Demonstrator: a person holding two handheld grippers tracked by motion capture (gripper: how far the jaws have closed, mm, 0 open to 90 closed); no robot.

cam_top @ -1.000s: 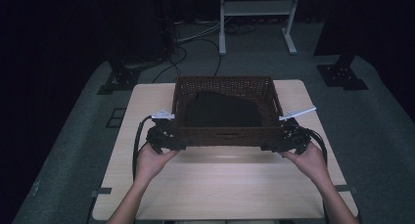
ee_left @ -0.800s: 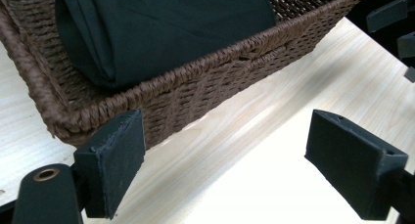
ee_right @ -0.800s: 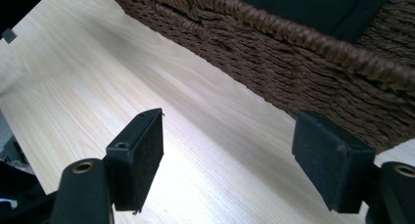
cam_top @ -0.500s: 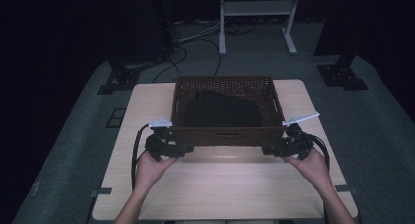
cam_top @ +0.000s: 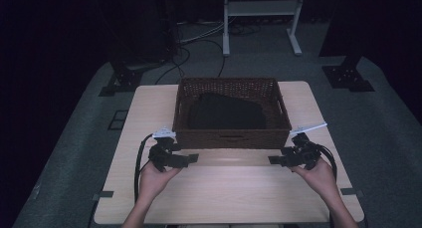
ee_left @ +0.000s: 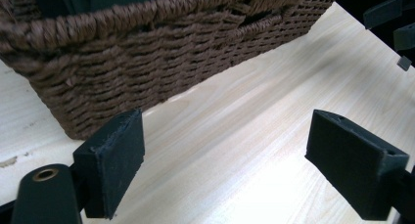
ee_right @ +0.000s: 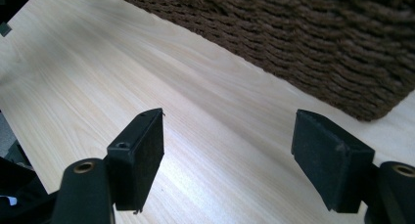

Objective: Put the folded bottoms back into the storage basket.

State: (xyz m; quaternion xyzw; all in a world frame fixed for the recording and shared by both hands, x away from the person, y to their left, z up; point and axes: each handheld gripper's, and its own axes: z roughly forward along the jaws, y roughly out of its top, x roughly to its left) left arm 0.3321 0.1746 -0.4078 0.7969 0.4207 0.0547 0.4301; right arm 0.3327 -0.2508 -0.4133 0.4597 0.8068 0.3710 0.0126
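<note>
A brown woven basket (cam_top: 231, 136) stands on the far half of the light wooden table (cam_top: 224, 188), with a dark folded cloth (cam_top: 226, 112) inside it. My left gripper (cam_top: 191, 159) hovers low over the table just in front of the basket's near left corner (ee_left: 93, 106), open, nothing between its pads (ee_left: 117, 160). My right gripper (cam_top: 272, 161) sits by the near right corner (ee_right: 372, 101), also open and empty, jaws pointing inward toward the left one. Both grippers are apart from the basket.
Bare tabletop lies between and in front of the two grippers. Beyond the table the dark floor holds cables (cam_top: 199, 39), a white metal stand (cam_top: 259, 19) and black stand bases (cam_top: 348, 76).
Both hands have drawn back toward me and sunk lower, away from the basket's side walls to in front of its near corners. The basket rests in place.
</note>
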